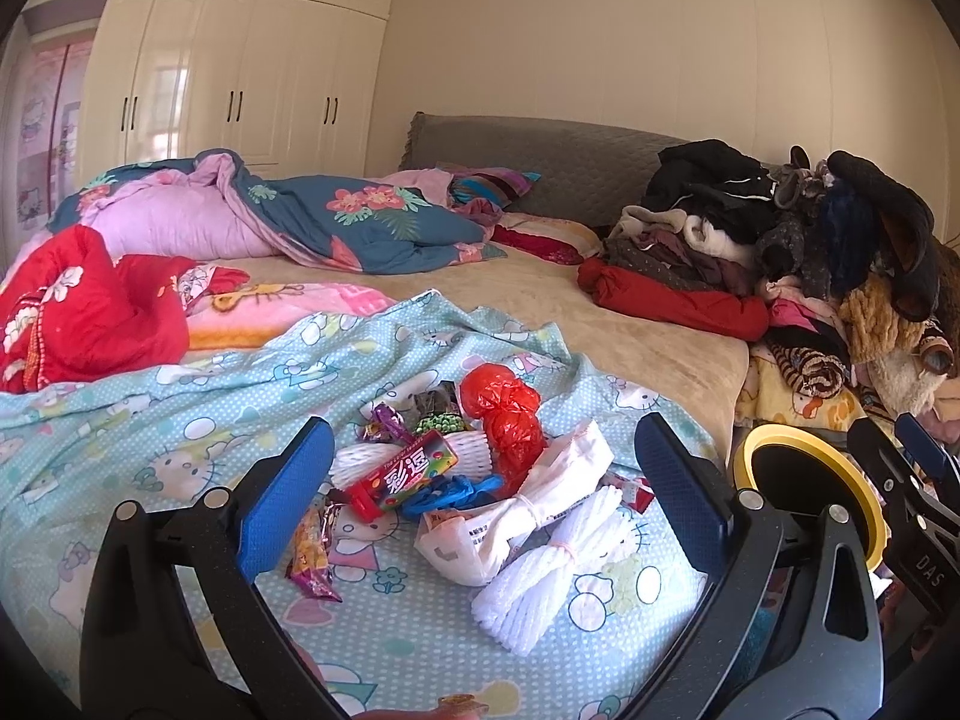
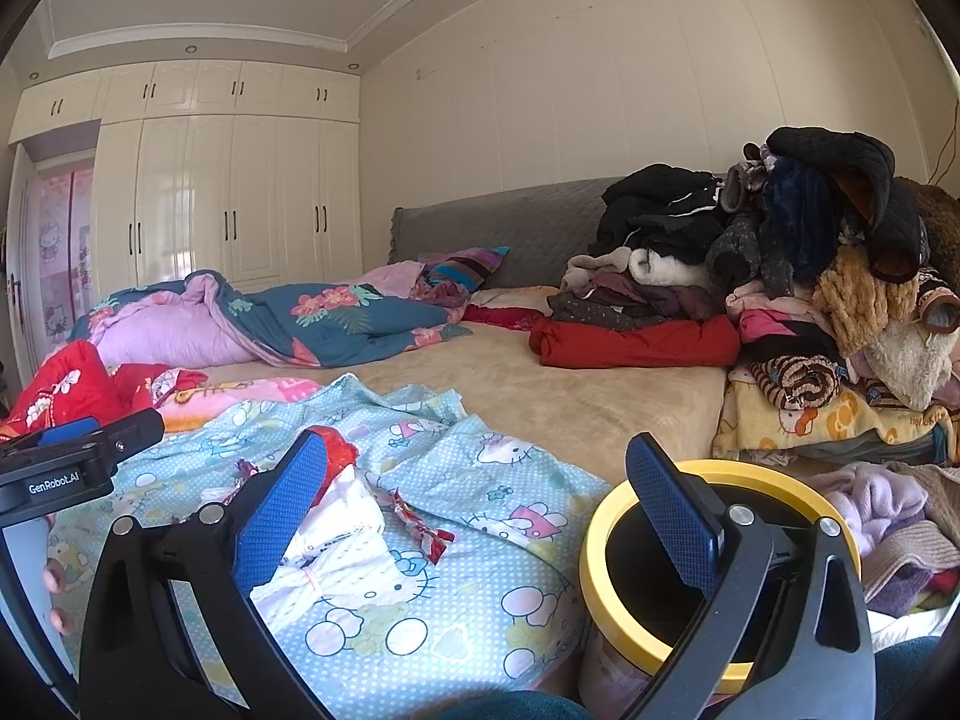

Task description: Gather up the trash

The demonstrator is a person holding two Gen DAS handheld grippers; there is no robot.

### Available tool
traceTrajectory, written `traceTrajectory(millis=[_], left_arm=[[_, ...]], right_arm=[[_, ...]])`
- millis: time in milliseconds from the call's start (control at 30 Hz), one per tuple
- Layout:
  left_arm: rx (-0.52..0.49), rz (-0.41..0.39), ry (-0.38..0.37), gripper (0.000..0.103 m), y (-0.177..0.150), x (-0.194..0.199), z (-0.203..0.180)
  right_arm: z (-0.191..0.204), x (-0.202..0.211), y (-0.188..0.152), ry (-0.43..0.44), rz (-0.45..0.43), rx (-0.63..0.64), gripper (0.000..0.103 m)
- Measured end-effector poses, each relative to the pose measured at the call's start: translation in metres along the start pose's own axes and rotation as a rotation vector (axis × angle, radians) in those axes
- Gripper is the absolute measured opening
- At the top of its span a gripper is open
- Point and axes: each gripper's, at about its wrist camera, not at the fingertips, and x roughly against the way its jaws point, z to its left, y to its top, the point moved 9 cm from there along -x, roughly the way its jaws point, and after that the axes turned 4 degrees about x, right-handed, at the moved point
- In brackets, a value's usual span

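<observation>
Blue-padded, your left tongs (image 1: 483, 474) hang released over the trash pile: red plastic bag (image 1: 507, 420), red candy tube (image 1: 403, 475), white foam nets (image 1: 549, 570). Your right tongs (image 2: 477, 495) gape beside the yellow-rimmed bin (image 2: 606, 534).

Wrappers (image 1: 414, 474) on sheet (image 1: 180, 408); bin (image 2: 708, 576) right.

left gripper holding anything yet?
No: the left gripper is open, its blue pads apart with nothing between them, above the trash pile on the bed sheet.
</observation>
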Motion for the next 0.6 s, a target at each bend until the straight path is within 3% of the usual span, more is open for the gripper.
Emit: traceTrajectory(millis=[600], left_arm=[[0.023,0.008,-0.005,0.092,-0.0033,-0.0029,0.0077]], right_arm=[[0.0021,-0.0005,-0.0011,0.002,-0.001,0.009,0.097]])
